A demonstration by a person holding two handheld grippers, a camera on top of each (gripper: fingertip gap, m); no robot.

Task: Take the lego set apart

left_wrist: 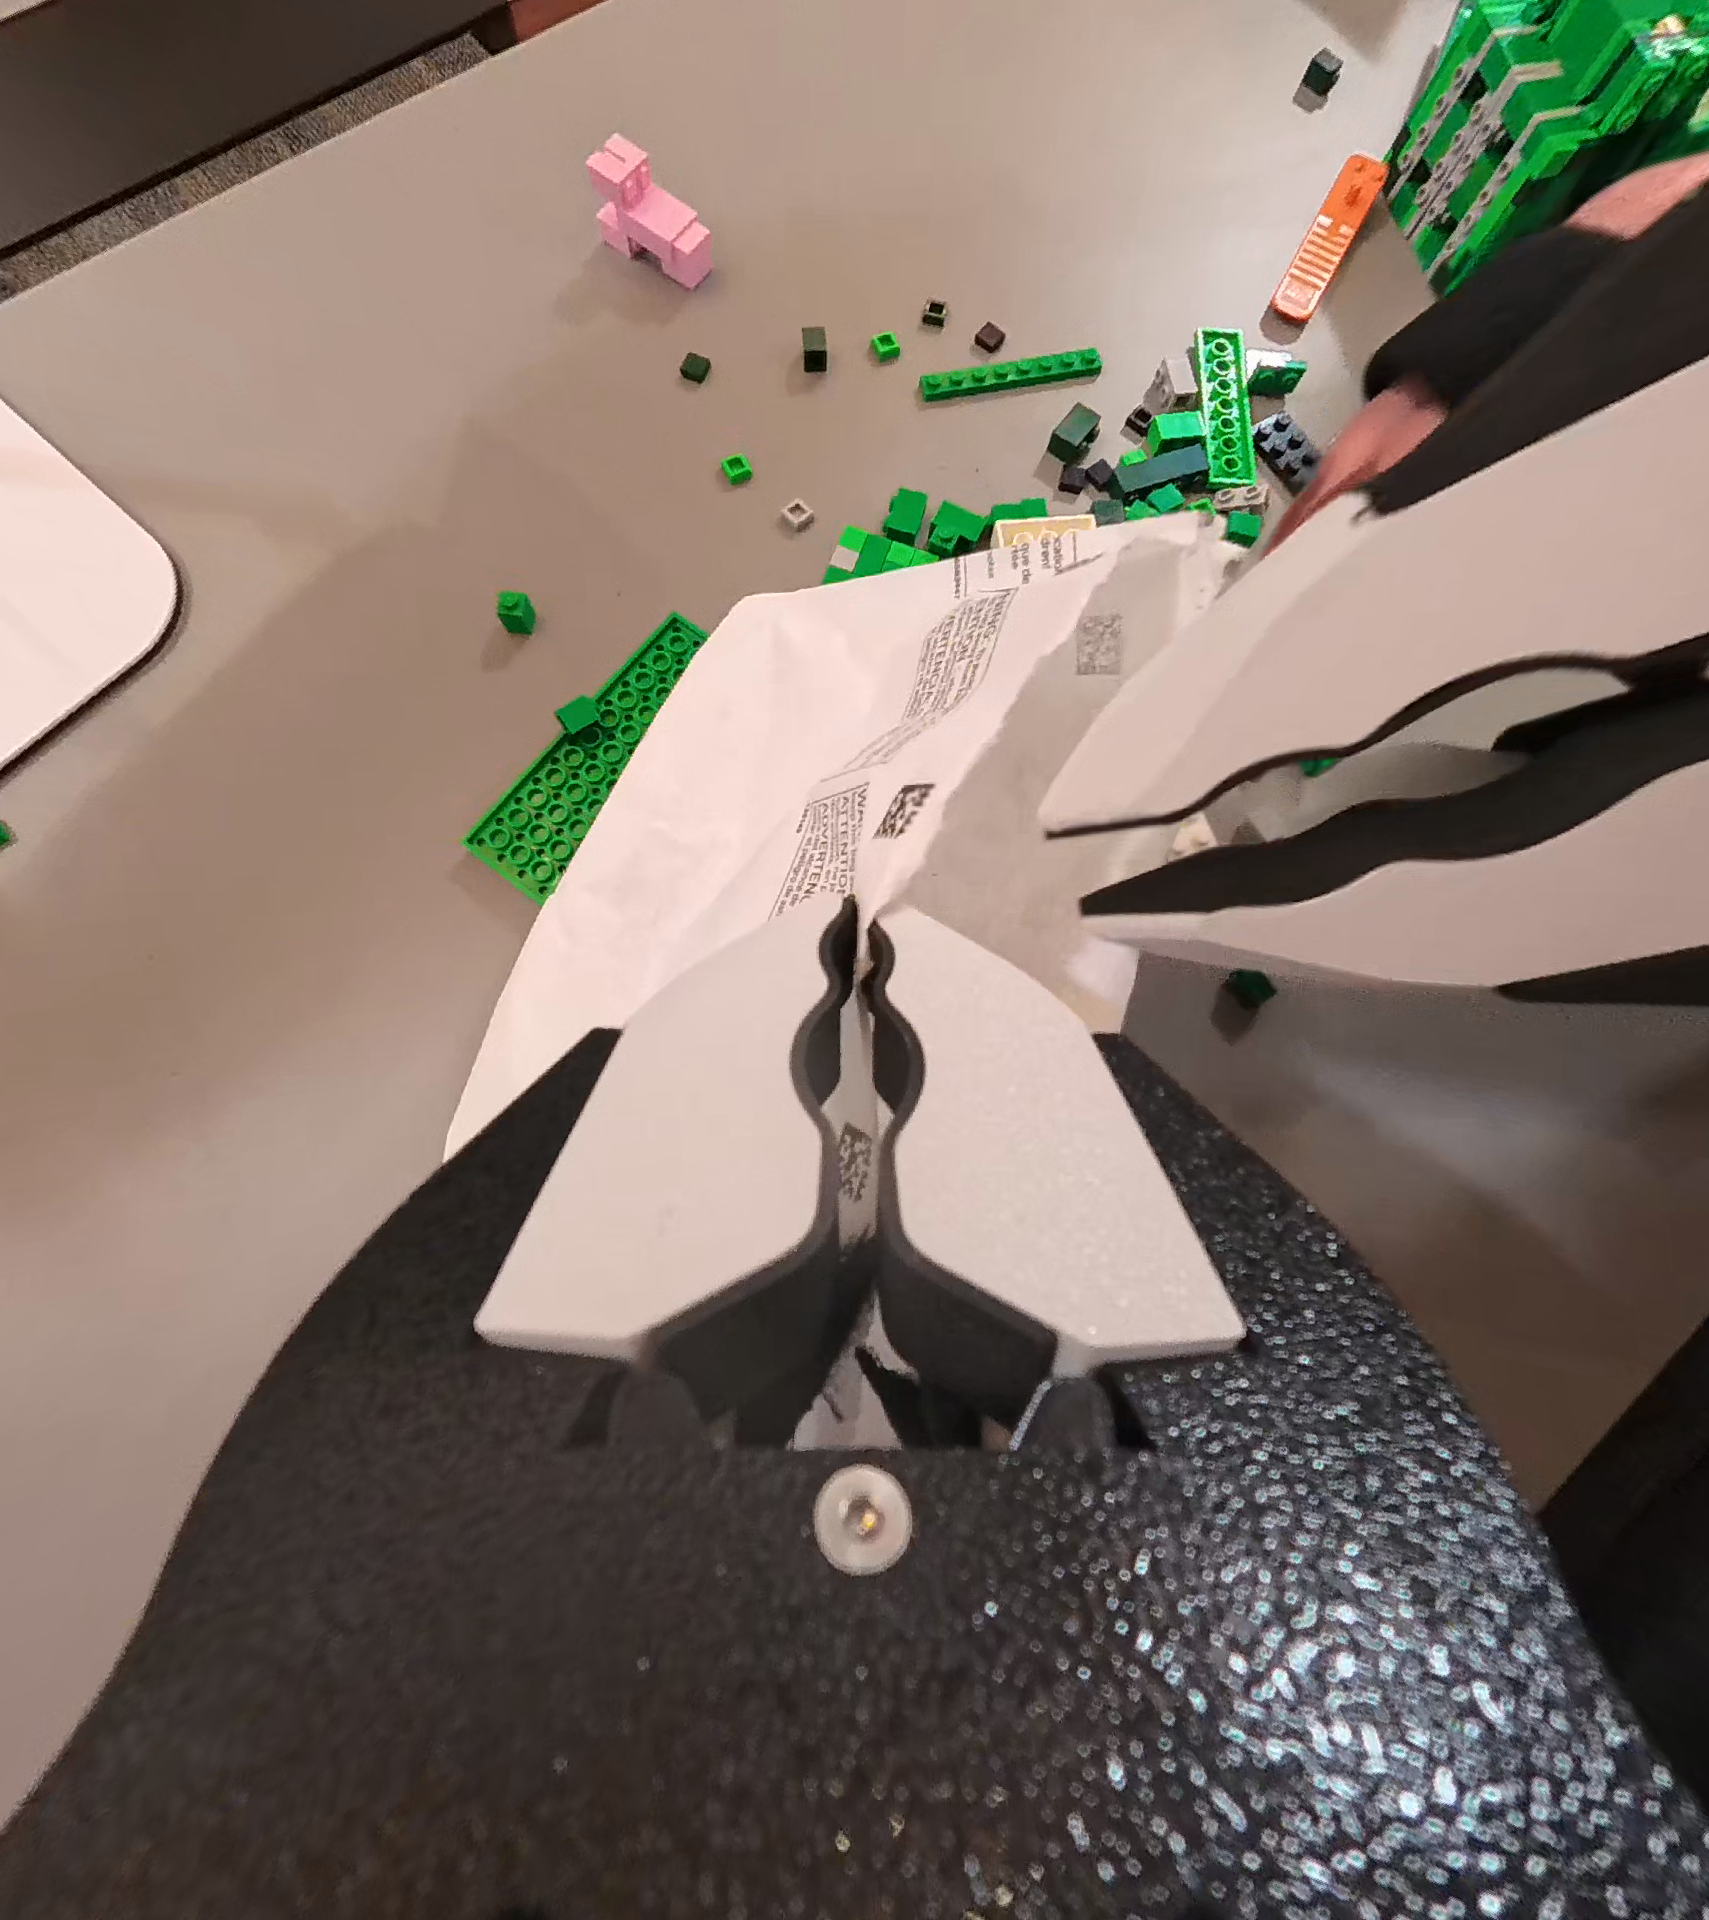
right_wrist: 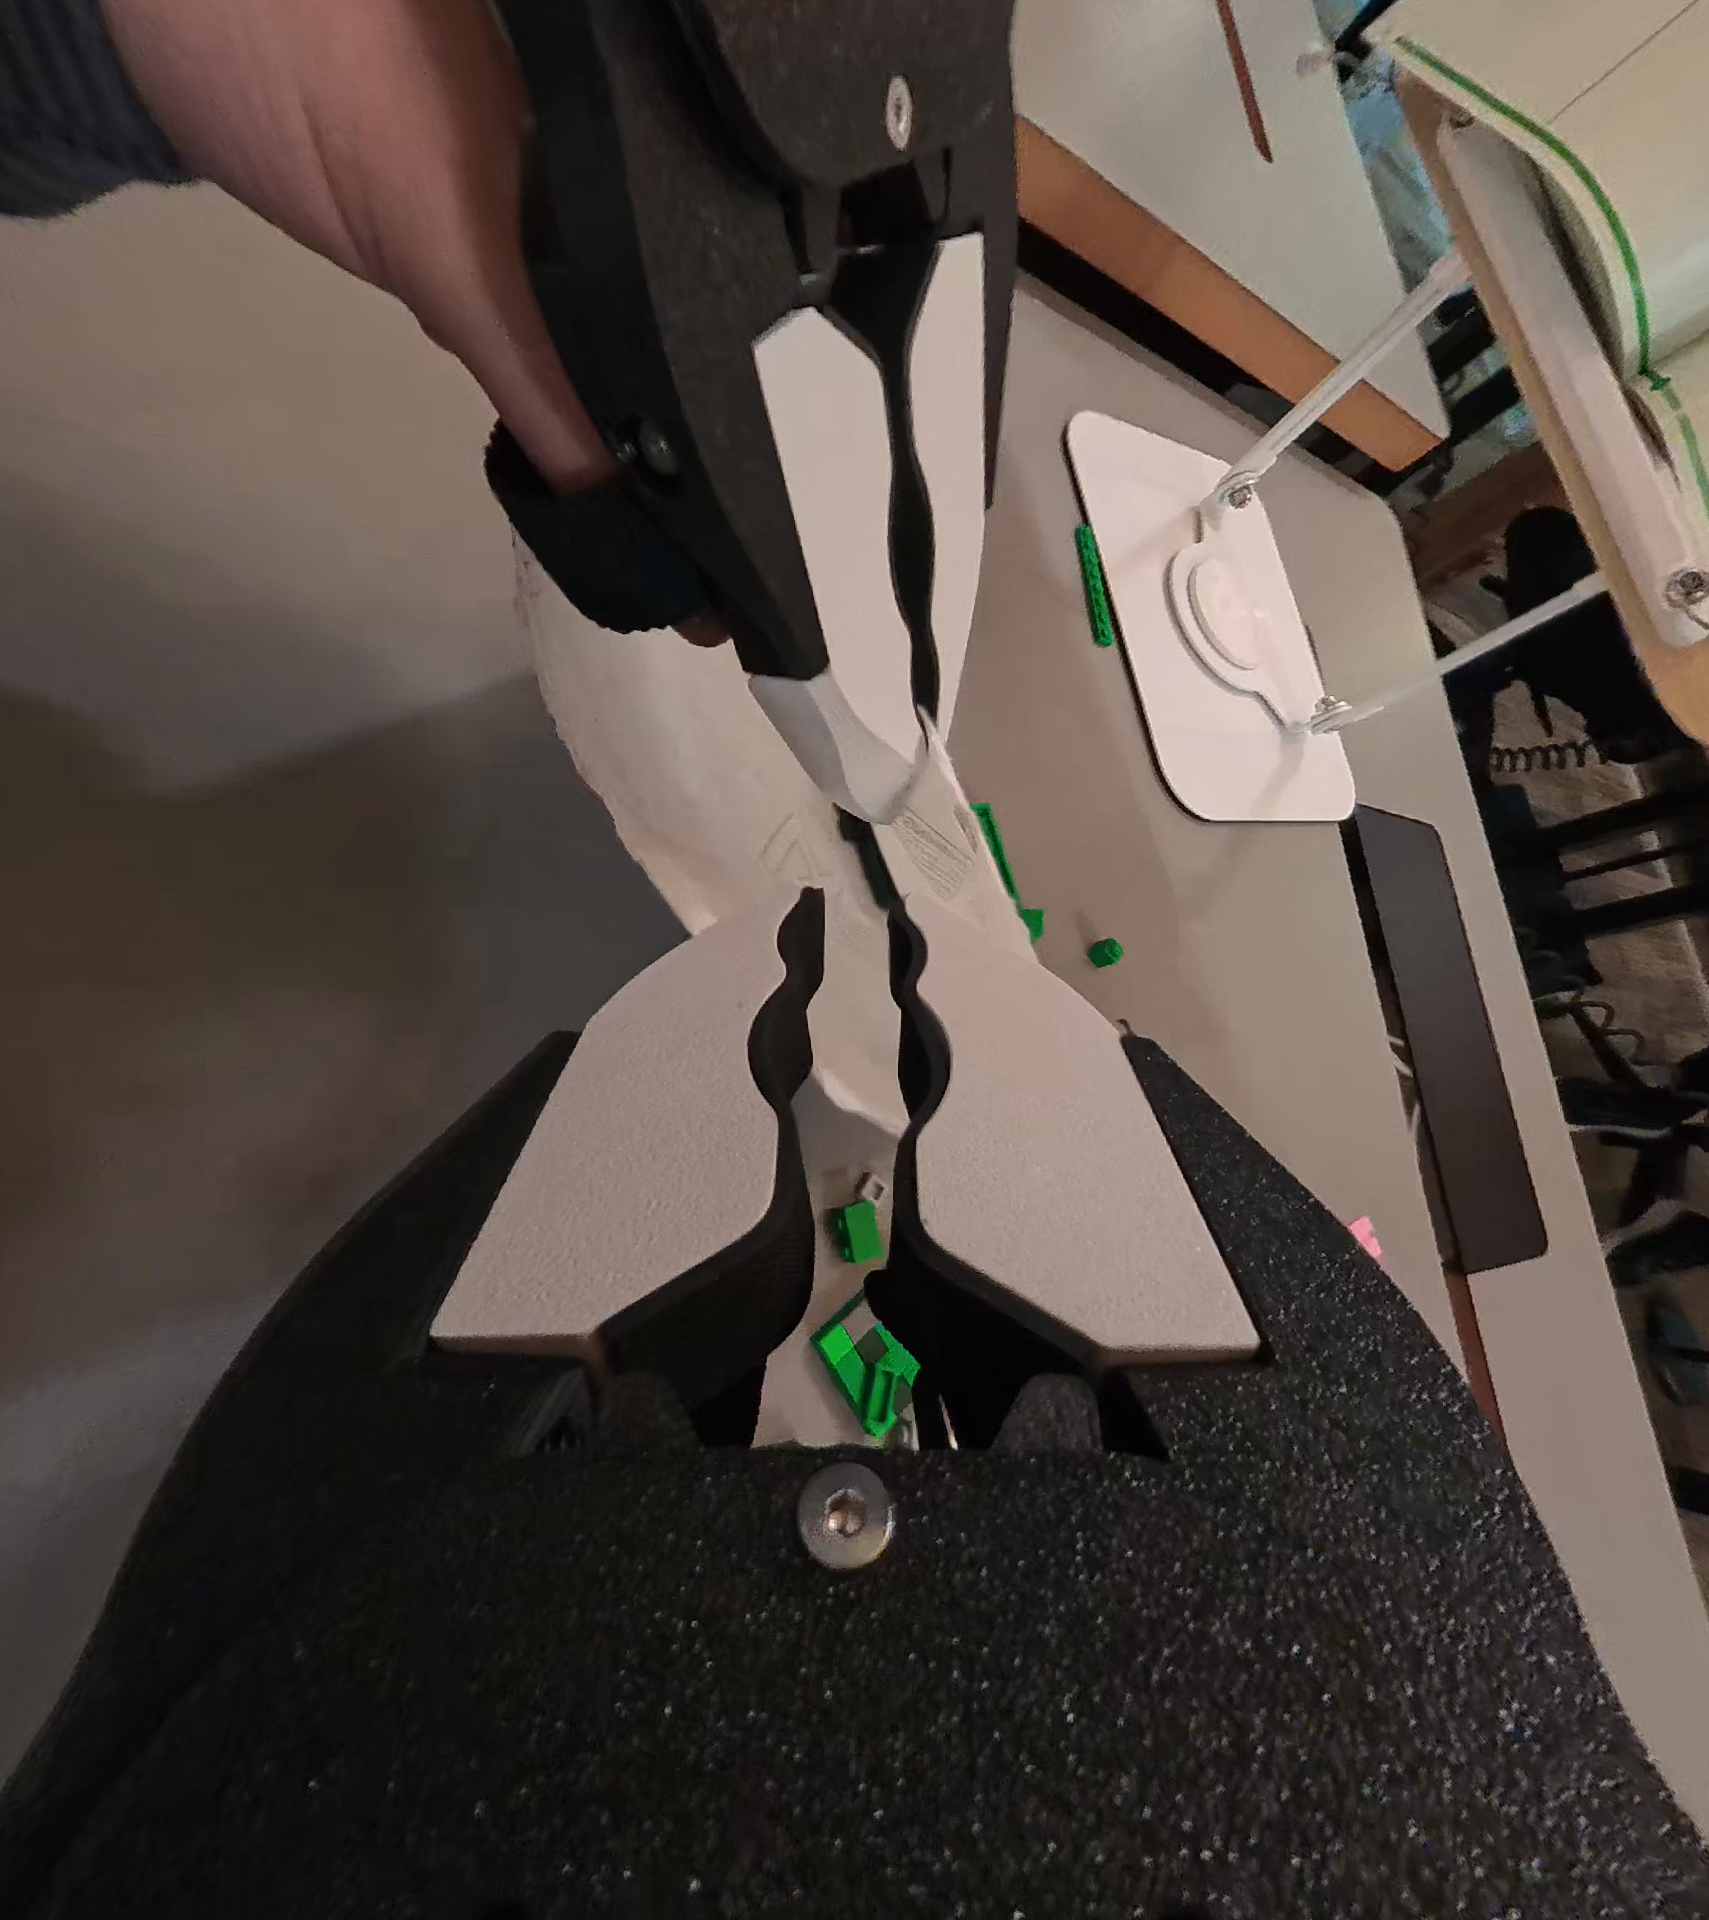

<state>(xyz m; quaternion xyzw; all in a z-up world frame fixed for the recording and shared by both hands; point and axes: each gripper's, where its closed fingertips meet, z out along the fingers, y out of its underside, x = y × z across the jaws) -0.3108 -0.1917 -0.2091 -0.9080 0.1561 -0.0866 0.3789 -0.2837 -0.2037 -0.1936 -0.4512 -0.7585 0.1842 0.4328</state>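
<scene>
Left gripper (left_wrist: pixel 860 925): pressed together on the torn edge of the white paper bag (left_wrist: pixel 777 769), pinching it at the tips.
Right gripper (right_wrist: pixel 855 914): fingers slightly parted, the bag's rim lying between them; whether they grip it I cannot tell.
Paper bag: held up over the grey table (left_wrist: pixel 206 987), mouth open, green bricks (right_wrist: pixel 855 1231) inside.
Loose green bricks (left_wrist: pixel 1130 457): scattered at 1 o'clock of the left gripper.
Green baseplate (left_wrist: pixel 585 764): at 11 o'clock, partly under the bag.
Lego set (left_wrist: pixel 1556 125): green build, far 1 o'clock.
Pink pig (left_wrist: pixel 647 213): 12 o'clock, standing apart.
Orange brick separator (left_wrist: pixel 1328 239): just beside the build.
</scene>
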